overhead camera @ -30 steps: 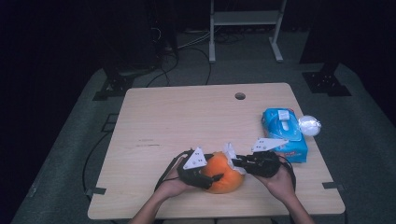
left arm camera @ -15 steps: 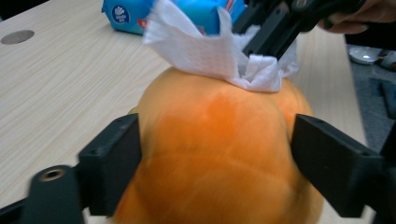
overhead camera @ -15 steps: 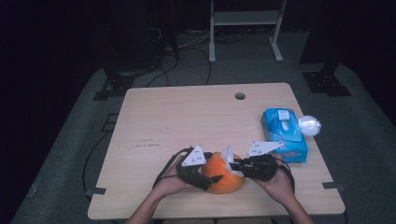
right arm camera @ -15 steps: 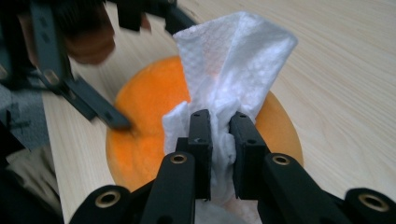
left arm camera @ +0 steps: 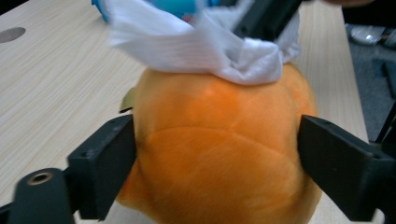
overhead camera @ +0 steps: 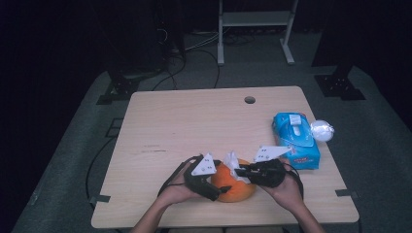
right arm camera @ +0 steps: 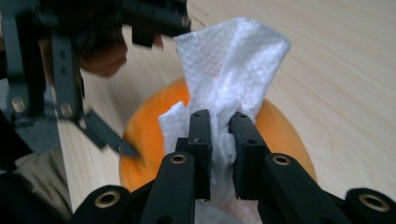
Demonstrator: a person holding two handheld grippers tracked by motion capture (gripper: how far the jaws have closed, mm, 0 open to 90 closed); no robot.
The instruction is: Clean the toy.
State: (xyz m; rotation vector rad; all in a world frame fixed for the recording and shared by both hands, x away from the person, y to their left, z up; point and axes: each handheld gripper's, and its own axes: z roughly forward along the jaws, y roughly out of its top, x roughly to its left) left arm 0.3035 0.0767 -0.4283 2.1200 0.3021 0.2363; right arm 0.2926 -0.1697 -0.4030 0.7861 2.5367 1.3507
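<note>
An orange plush ball (overhead camera: 236,188) rests near the table's front edge. My left gripper (overhead camera: 221,183) straddles it from the left. In the left gripper view its jaws (left arm camera: 217,154) flank the ball (left arm camera: 219,140) at both sides; they have just been opening, and I see no dent under the pads. My right gripper (overhead camera: 239,171) comes in from the right, shut on a crumpled white tissue (overhead camera: 232,161). In the right gripper view the jaws (right arm camera: 219,126) pinch the tissue (right arm camera: 233,60) against the top of the ball (right arm camera: 140,135). The tissue (left arm camera: 201,46) drapes over the ball's crown.
A blue pack of wipes (overhead camera: 296,141) lies at the table's right side, with a shiny pale ball (overhead camera: 321,130) next to it at the edge. A cable hole (overhead camera: 249,100) sits near the far edge. A white frame (overhead camera: 255,19) stands on the floor behind.
My right gripper has slid a little to the left over the ball with the tissue. The left hand has stayed in place beside the ball.
</note>
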